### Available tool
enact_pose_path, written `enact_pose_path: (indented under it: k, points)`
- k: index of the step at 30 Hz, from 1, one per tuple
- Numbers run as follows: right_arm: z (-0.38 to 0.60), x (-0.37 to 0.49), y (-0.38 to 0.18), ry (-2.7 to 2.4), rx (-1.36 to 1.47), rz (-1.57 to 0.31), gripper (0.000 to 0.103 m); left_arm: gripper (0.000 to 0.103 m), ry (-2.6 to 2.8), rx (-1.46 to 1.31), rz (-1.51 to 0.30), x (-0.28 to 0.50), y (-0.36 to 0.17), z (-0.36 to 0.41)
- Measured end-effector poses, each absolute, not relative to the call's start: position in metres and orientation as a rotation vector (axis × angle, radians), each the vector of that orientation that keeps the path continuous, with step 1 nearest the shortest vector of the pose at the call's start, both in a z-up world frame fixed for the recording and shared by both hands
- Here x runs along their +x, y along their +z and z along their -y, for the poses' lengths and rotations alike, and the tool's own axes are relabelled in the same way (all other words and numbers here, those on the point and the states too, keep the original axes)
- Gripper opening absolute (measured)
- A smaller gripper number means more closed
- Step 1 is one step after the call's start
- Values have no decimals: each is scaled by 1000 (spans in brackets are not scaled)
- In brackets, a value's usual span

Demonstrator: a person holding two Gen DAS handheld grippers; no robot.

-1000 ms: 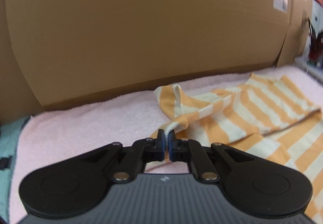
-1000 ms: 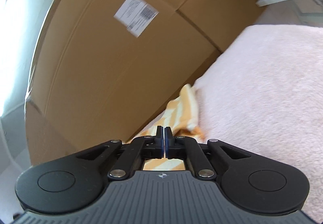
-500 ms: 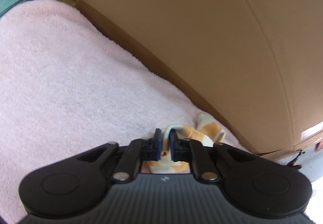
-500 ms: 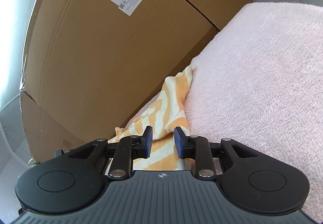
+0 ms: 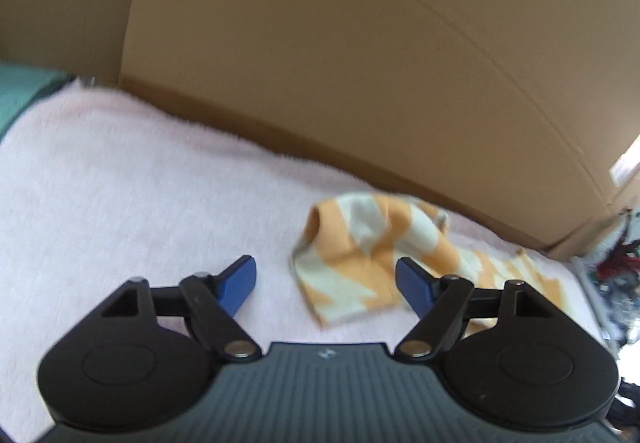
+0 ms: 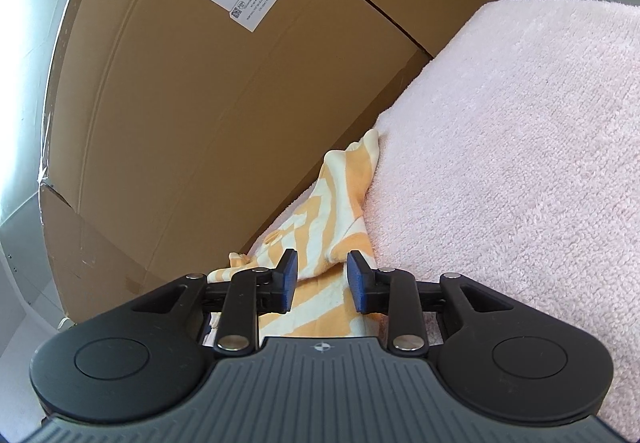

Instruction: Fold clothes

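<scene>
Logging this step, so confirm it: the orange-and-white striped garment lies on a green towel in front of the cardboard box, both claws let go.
One detail is wrong: the towel is pale pink, not green, as the right wrist view shows. The striped garment does lie on it before the cardboard box, with neither claw gripping it.

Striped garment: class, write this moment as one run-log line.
striped garment: rumpled on pink towel | left gripper: opening, released | right gripper: open, nothing gripped

The garment (image 5: 372, 243) lies on the towel (image 5: 120, 183), before the cardboard box (image 5: 360, 43).
</scene>
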State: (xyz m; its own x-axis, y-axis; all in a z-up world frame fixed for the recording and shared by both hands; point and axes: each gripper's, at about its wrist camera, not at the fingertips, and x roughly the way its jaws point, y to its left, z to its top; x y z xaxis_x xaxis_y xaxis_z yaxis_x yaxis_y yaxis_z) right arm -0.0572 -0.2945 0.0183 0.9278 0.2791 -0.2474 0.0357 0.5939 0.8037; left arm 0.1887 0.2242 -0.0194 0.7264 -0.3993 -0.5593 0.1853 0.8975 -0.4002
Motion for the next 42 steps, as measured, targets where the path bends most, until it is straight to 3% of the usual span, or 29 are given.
enact_pose_path:
  k: [3,4,5,6,7,15,28,30,31,32,36,42]
  points:
    - [295,-57,18,140,932,-368,29,73,-301,-211,-642,195,-20,-202]
    - [296,-58,18,138,932,-367,29,59,-304,-168,-646,194,-18,-194]
    - [296,-58,18,138,933,-367,29,36,-314,-140,-656,192,-15,-188]
    - [296,-58,18,138,934,-367,29,23,-334,-148,-674,190,-12,-187]
    - [296,-58,18,137,934,-366,29,0,-362,-188,-698,187,-8,-189]
    - [296,-58,17,140,938,-363,29,0,-420,-666,-754,151,20,-259]
    - [295,-59,17,137,945,-354,29,0,-315,-823,-844,137,-21,-295]
    - [295,-59,18,137,946,-353,29,16,-307,-779,-826,134,-19,-294]
    - [295,-59,18,137,946,-353,29,47,-304,-757,-817,132,-18,-293]
    - [295,-59,18,137,946,-353,29,65,-311,-734,-802,130,-17,-292]
    - [294,-60,18,137,945,-353,29,81,-372,-649,-761,120,-21,-289]
    - [293,-59,20,131,932,-364,28,83,-425,-573,-724,121,-22,-258]
